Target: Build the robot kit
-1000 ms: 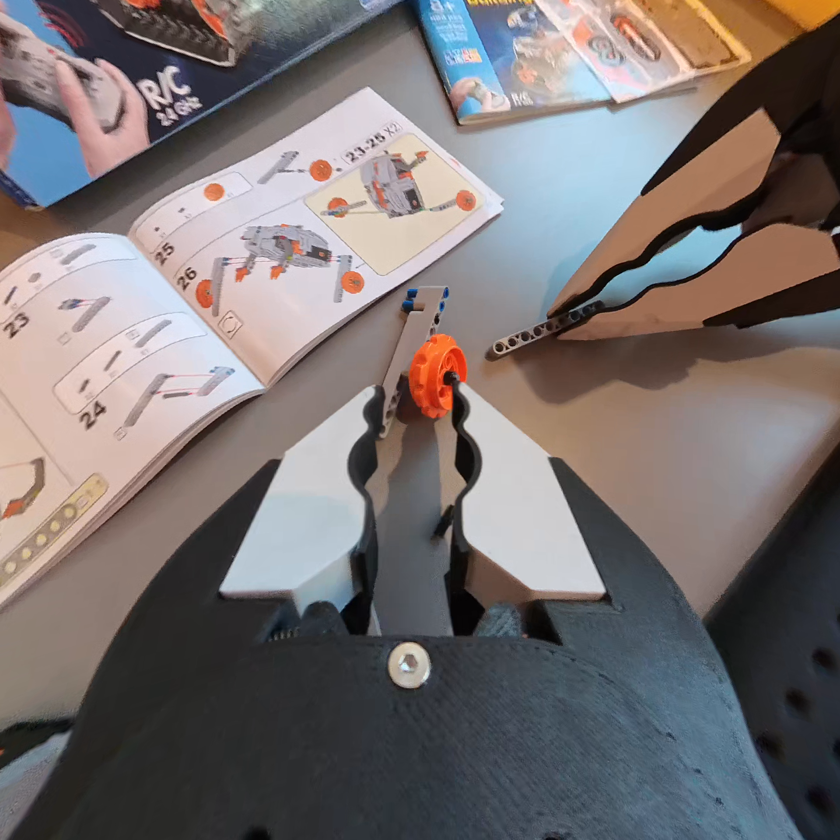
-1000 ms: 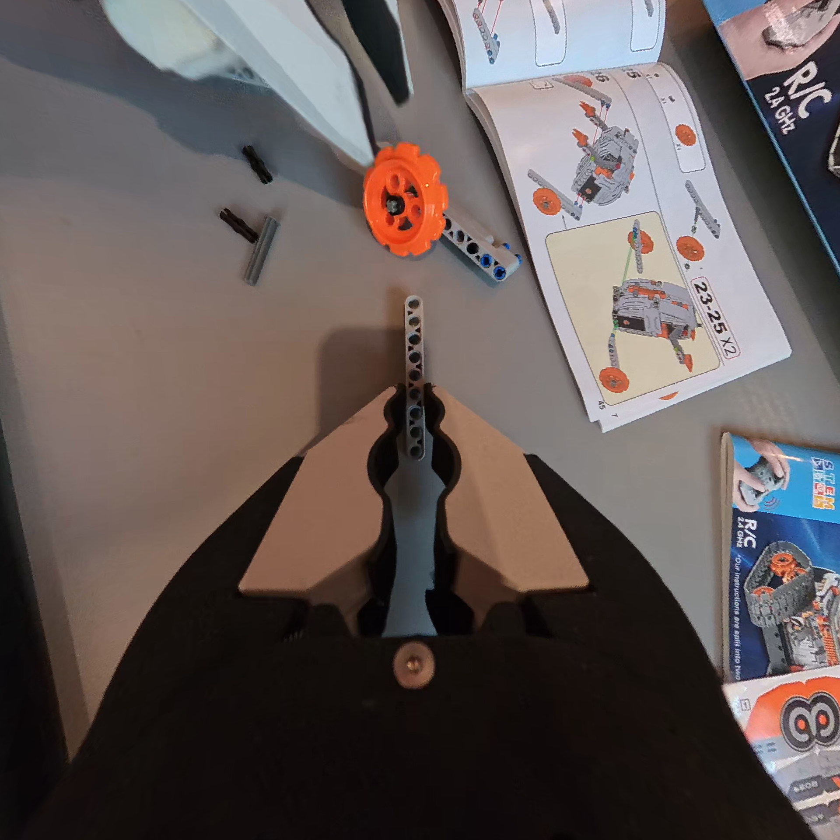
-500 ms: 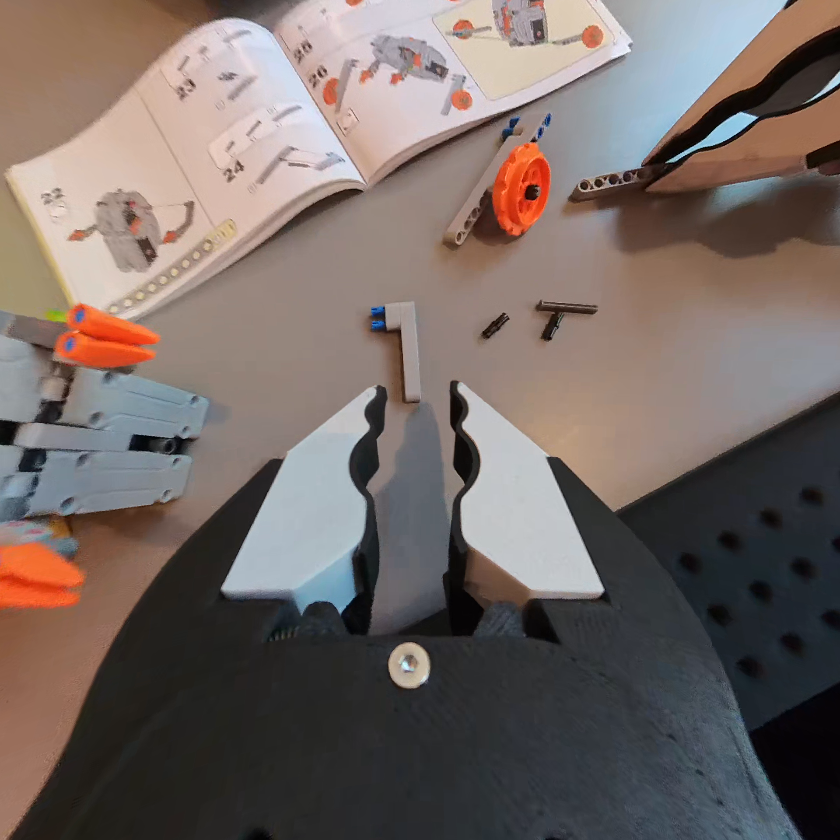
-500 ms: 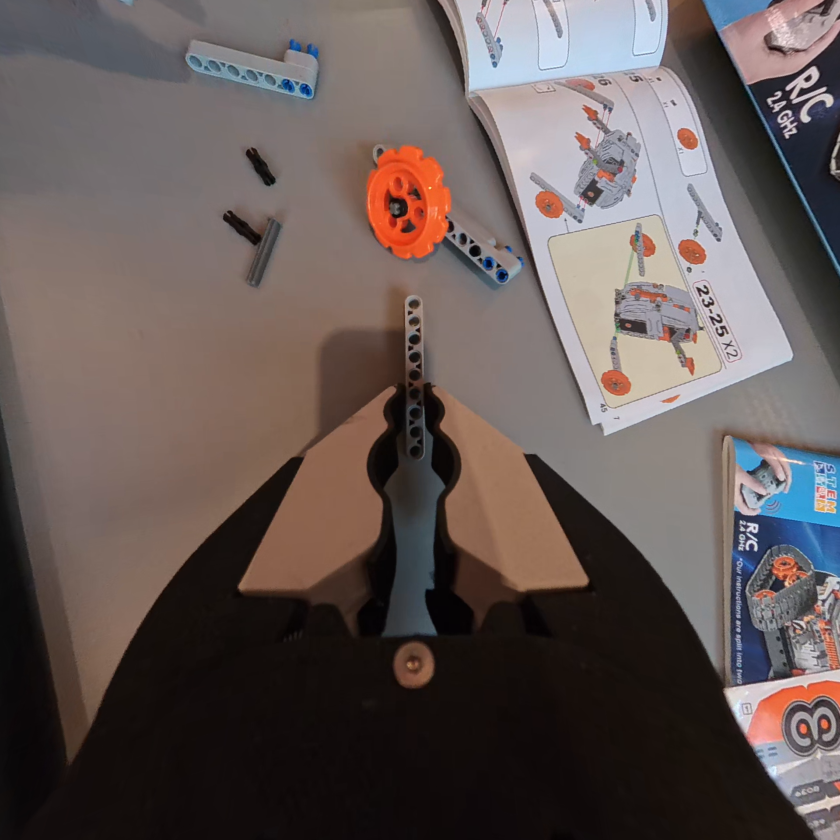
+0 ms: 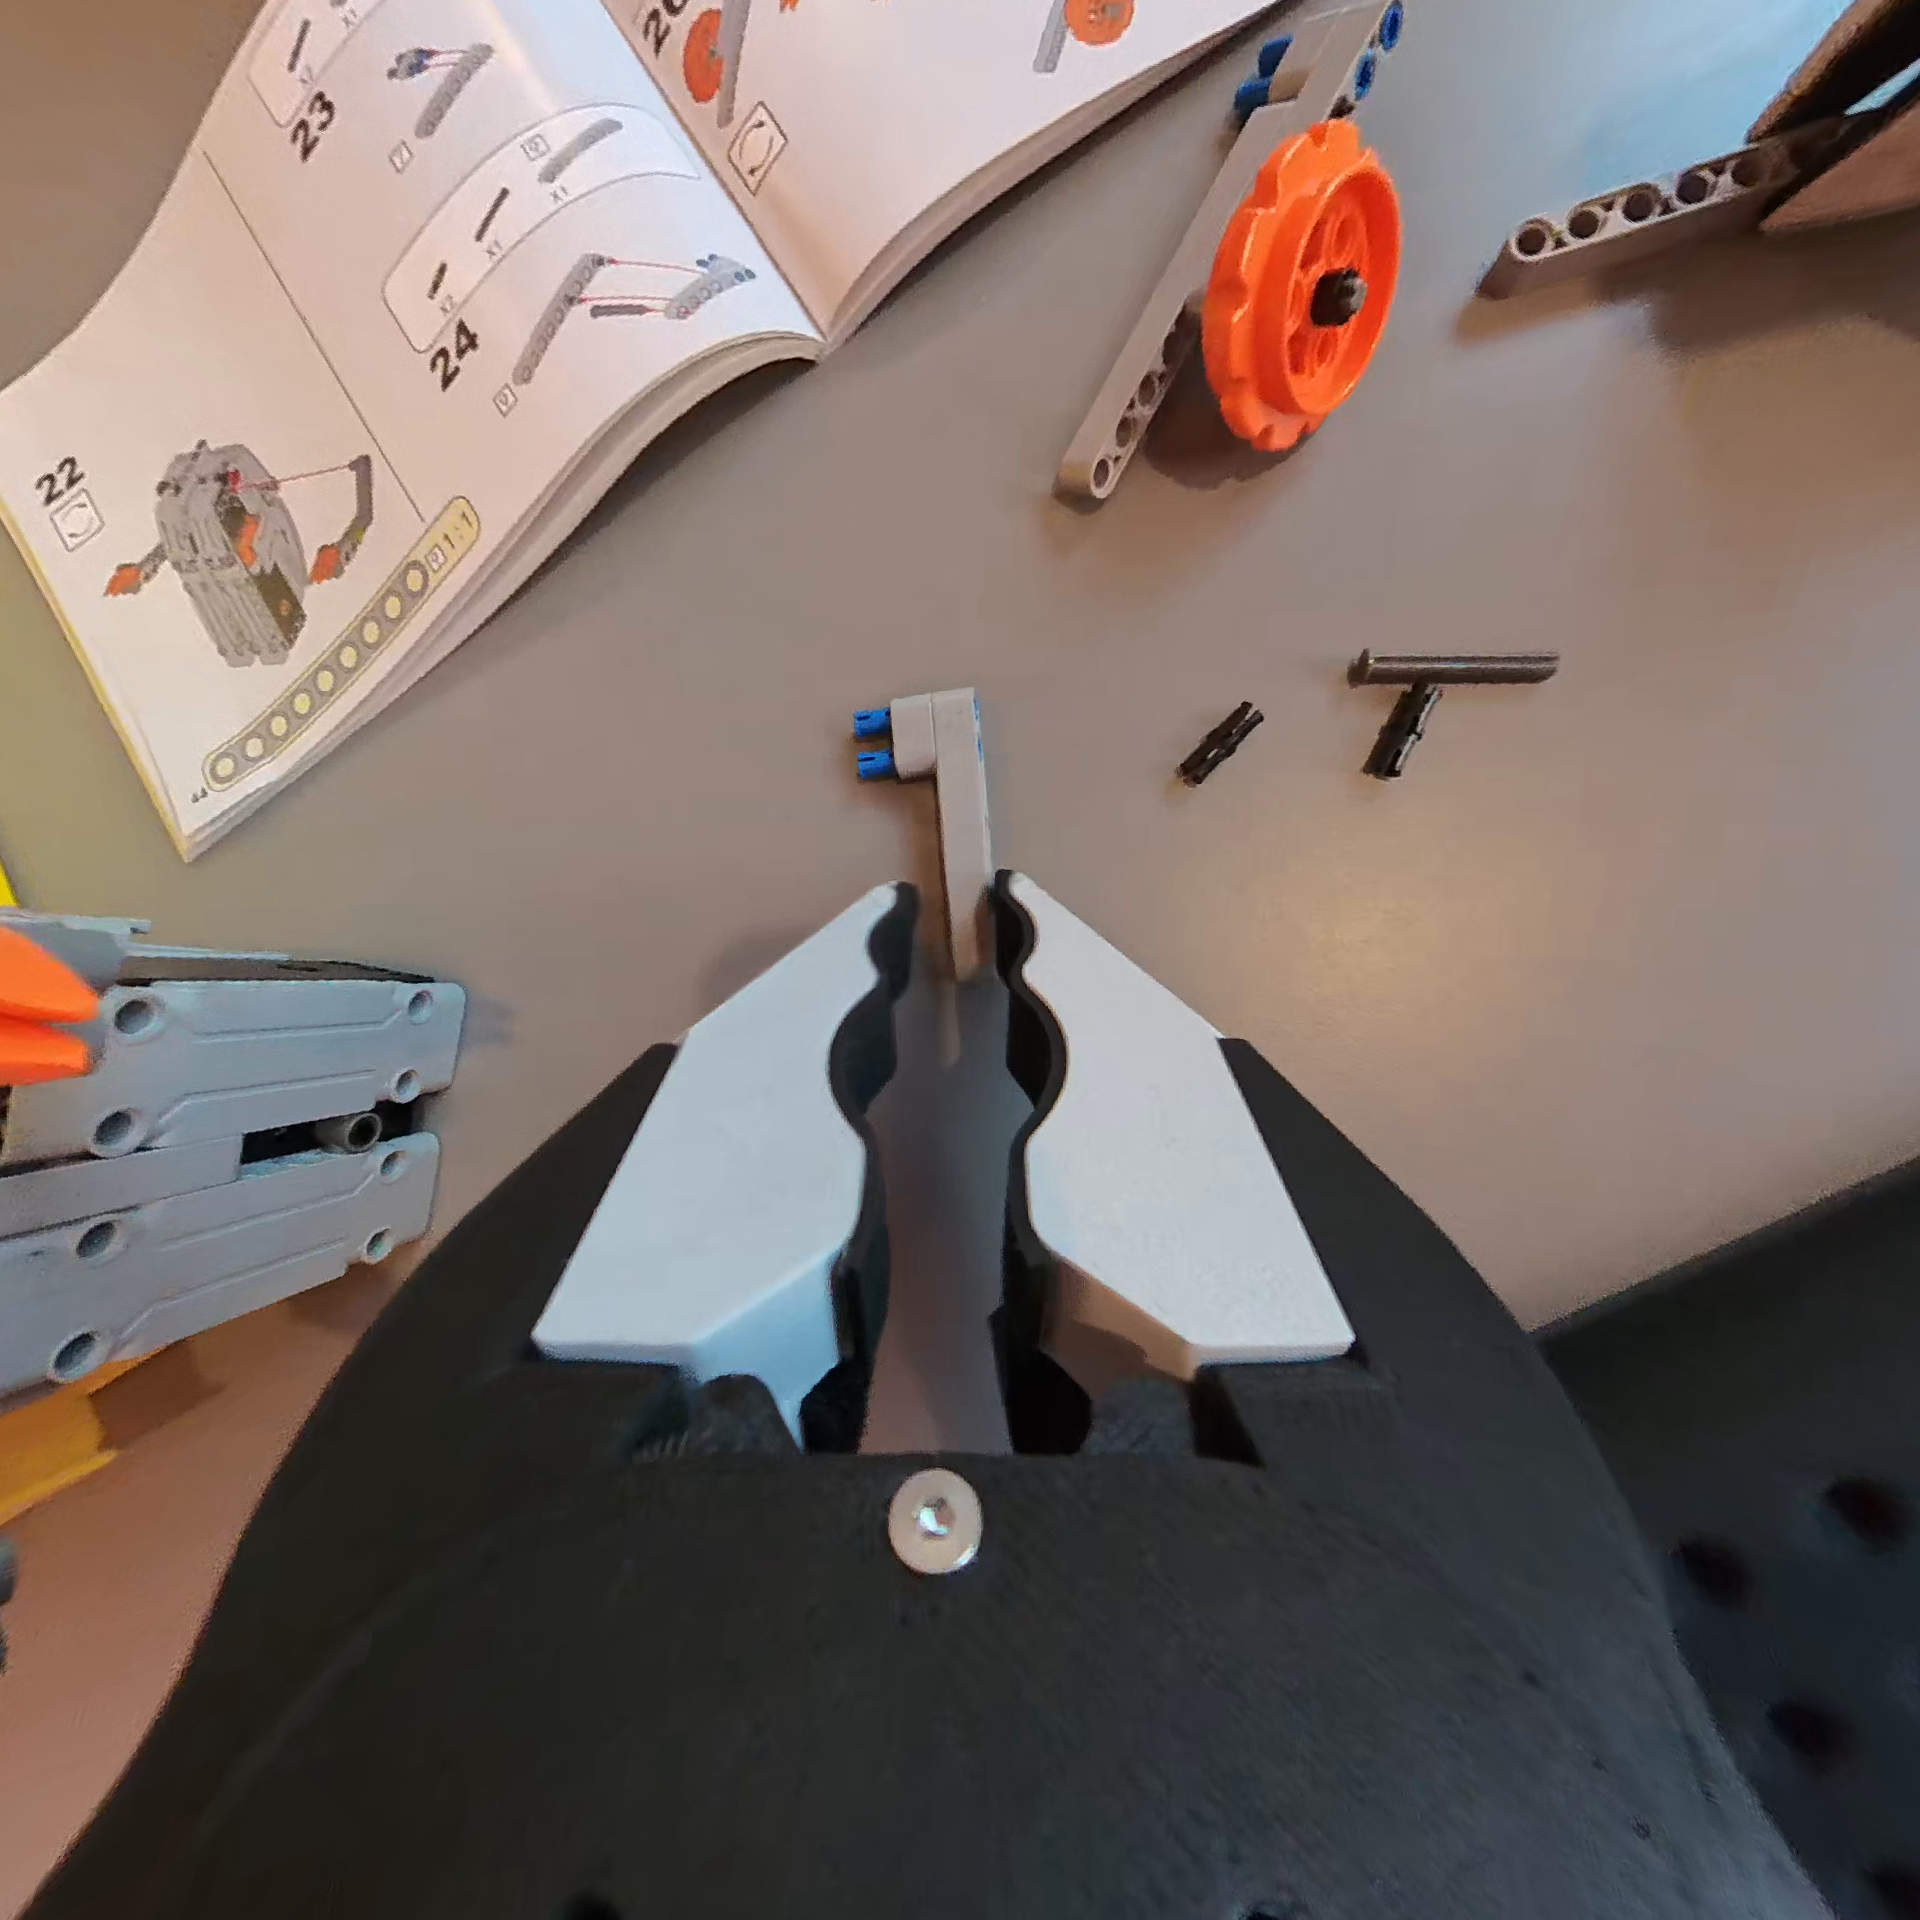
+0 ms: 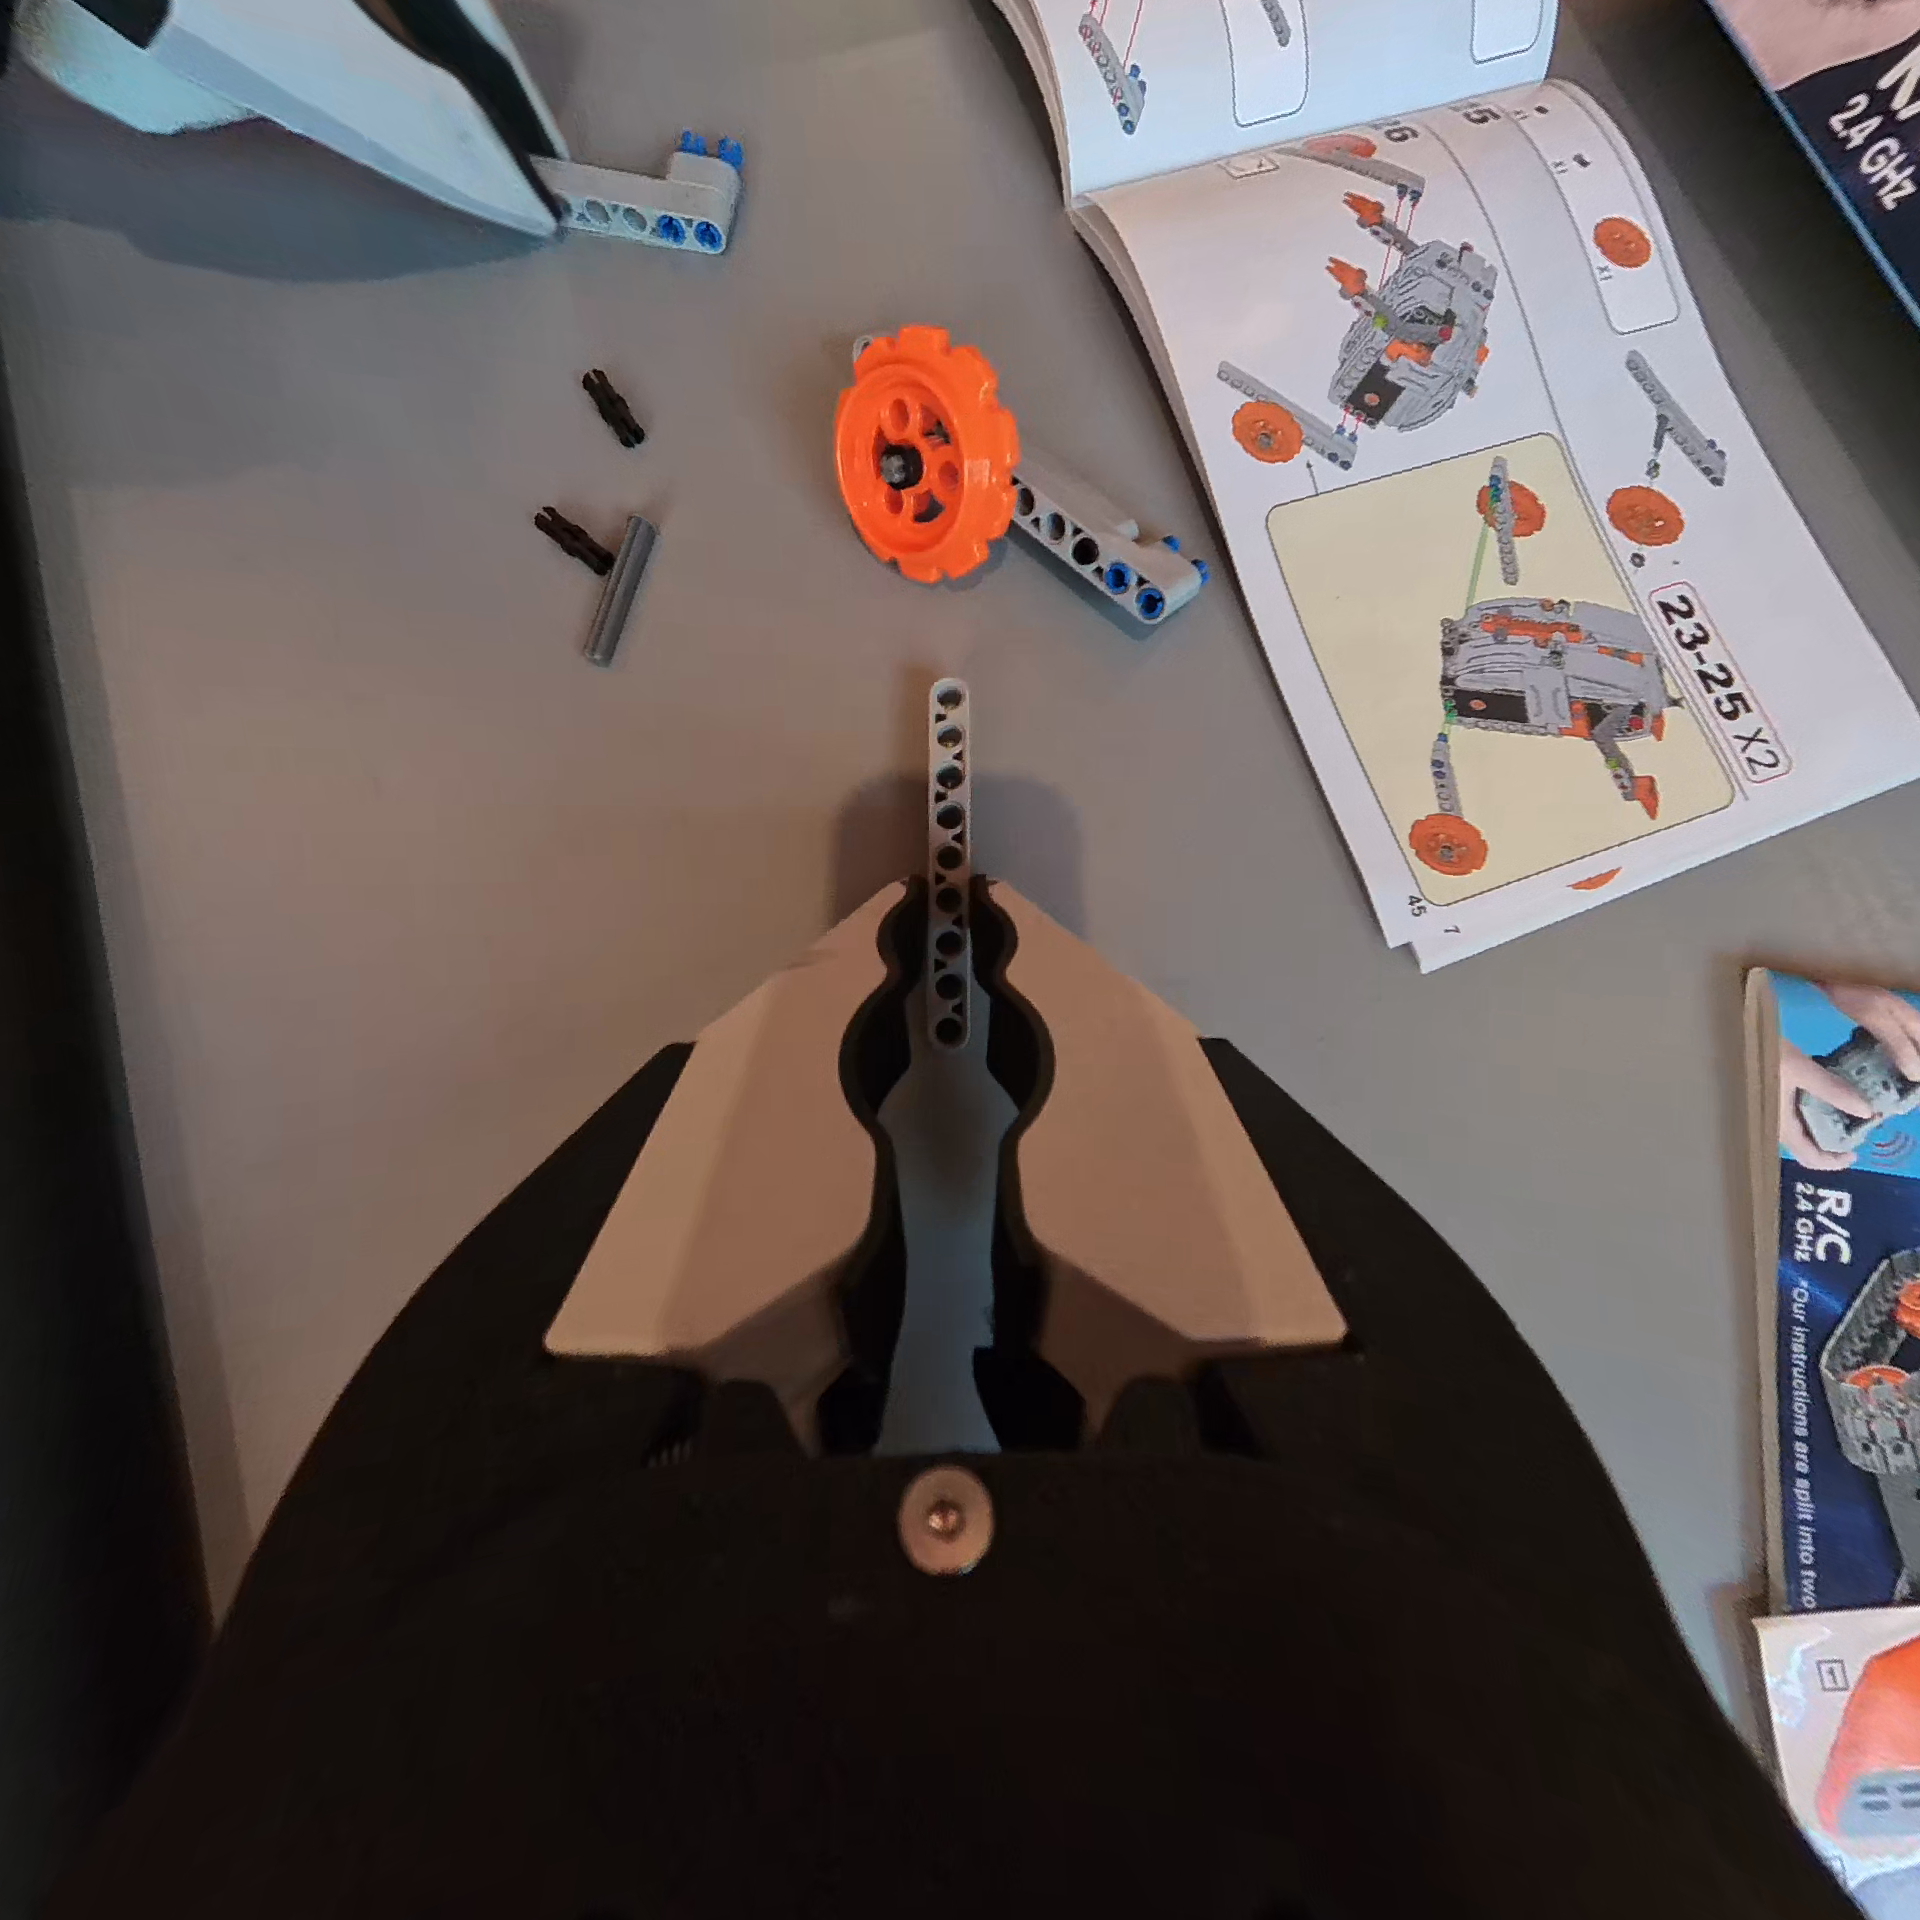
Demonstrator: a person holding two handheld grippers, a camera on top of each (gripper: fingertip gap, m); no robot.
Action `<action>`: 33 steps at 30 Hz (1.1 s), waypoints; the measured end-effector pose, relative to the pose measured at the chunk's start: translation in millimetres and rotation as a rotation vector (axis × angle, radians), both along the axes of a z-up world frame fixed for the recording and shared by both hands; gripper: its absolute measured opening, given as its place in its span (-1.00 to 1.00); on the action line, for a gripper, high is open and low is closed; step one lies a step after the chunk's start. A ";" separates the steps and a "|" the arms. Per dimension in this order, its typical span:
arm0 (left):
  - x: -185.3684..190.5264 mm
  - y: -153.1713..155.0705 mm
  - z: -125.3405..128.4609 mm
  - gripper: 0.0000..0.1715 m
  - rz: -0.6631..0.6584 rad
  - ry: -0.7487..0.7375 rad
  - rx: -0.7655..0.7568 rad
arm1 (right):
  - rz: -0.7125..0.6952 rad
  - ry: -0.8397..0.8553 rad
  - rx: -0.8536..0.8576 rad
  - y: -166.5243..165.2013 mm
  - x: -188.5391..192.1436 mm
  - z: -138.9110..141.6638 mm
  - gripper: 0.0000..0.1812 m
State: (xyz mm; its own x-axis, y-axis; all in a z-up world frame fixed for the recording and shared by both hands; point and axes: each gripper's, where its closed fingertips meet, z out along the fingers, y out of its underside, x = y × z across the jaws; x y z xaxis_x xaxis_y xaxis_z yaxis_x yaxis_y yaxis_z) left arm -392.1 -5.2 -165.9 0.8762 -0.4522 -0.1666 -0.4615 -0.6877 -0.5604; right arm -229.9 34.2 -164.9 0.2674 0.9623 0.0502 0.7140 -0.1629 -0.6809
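My left gripper (image 5: 954,904) has its jaws closed in on the near end of a grey L-shaped beam (image 5: 961,810) with blue pins, which lies on the grey table. The same beam shows in the right wrist view (image 6: 644,208), with a left finger (image 6: 364,104) at its end. My right gripper (image 6: 948,894) is shut on a thin grey holed beam (image 6: 949,769) that sticks out ahead of its tips, just above the table. An orange wheel (image 6: 925,452) pinned to another grey beam lies just beyond it, and also shows in the left wrist view (image 5: 1299,281).
Two black pins (image 5: 1218,743) and a dark axle (image 5: 1455,667) lie right of the L-beam. An open instruction booklet (image 5: 416,312) lies far left. A grey built model with orange parts (image 5: 208,1143) sits near left. Leaflets (image 6: 1849,1299) lie at my right. A black perforated surface (image 5: 1766,1558) borders the table. Tip to tip, the grippers are about 15 cm apart. My right tips are roughly 8 cm from the orange wheel (image 6: 925,452). It turns up in the left wrist view (image 5: 1344,240) as well.
My left gripper let go of the wheel-and-beam piece, pulled back, then moved onto the L-shaped beam and narrowed its jaws around it. The right gripper has stayed still with its beam.
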 end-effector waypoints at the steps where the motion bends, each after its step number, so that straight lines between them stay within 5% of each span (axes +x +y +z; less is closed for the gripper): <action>1: 1.2 0.0 -0.4 -0.92 -0.014 0.004 0.002 | 0.002 0.004 -0.004 -0.2 0.0 0.0 -0.92; 8: 8.4 5.8 9.4 -0.93 -0.064 -0.022 0.087 | 0.022 0.037 -0.023 -0.1 -0.5 2.1 -0.74; 18: 52.3 -1.9 65.5 -0.93 -0.362 -0.128 0.438 | 0.239 0.300 0.182 -27.5 -28.6 53.9 -0.65; 33: 56.0 2.3 75.3 -0.93 -0.321 -0.042 0.634 | 0.180 0.391 0.303 -25.9 -62.4 66.6 -0.73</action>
State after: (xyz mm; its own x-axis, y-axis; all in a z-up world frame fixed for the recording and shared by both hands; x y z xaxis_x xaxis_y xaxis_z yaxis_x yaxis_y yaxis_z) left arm -336.1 -2.9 -90.6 0.7275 -0.5159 -0.4524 -0.5560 -0.0569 -0.8292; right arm -292.3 8.3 -98.2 0.1535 0.9526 0.2627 0.3959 0.1843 -0.8996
